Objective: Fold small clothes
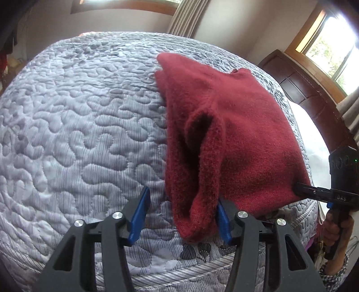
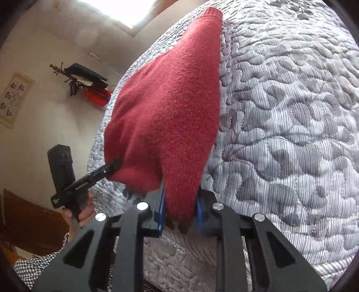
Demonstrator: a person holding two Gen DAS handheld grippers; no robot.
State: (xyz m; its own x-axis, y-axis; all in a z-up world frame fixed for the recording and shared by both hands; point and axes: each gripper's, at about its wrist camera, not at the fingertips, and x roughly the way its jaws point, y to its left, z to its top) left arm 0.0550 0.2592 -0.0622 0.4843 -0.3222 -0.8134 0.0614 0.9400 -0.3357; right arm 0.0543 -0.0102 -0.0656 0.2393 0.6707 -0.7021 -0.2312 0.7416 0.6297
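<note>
right jaws clamped on red sweater hem, left jaws spread beside it

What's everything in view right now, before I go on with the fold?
Sweater: one, red, on the quilt near the bed's edge.
Quilt: one, grey and white, covers the bed.
Pillow: one, white, by the headboard.
Headboard: one, brown wood, far end of the bed.
Curtain: one, beige, by the back wall.
Window: one, wood-framed, beside the headboard.
Wall picture: one, pale, on the wall.
Coat rack: one, dark, against the wall.
Left gripper: black with blue pads, open, sweater fold between the fingers.
Right gripper: same colours, shut on the sweater's edge.
</note>
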